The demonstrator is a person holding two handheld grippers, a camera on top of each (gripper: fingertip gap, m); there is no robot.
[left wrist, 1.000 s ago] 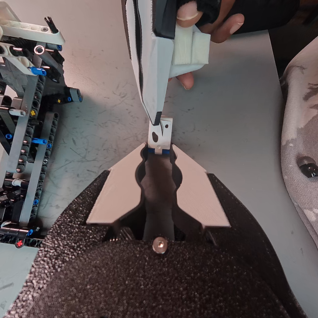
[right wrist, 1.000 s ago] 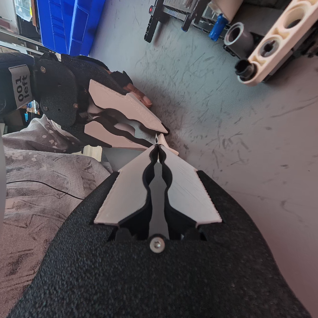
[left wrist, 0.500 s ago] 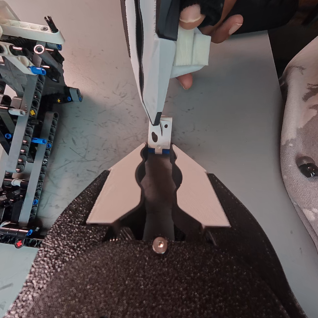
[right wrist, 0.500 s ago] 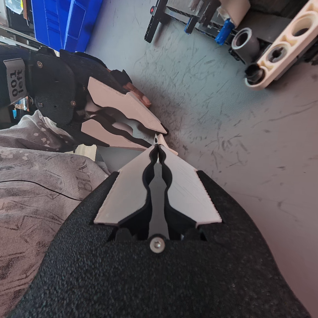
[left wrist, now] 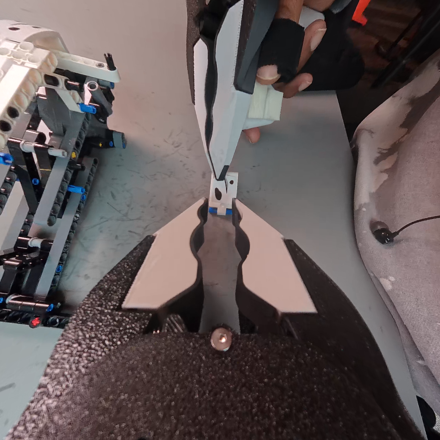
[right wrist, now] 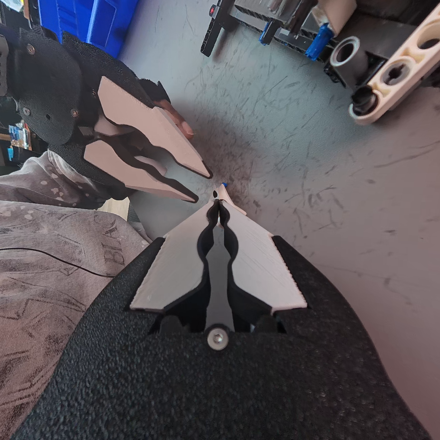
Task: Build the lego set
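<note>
Right wrist view: no legible writing on white lego piece [right wrist: 220,194].

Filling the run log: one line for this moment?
left hand-held gripper: open | right hand-held gripper: shut on white piece | lego model: untouched

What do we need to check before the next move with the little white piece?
1. Right hand-held gripper is shut on the small white piece: ok.
2. Left hand-held gripper is open, with one fingertip on each side of the piece's near end: ok.
3. Left fingertips are touching the piece: cannot tell.
4. Blue pin is in the piece's near end: ok.
5. Lego model stands on the table, off to the side and apart from both grippers: ok.
</note>
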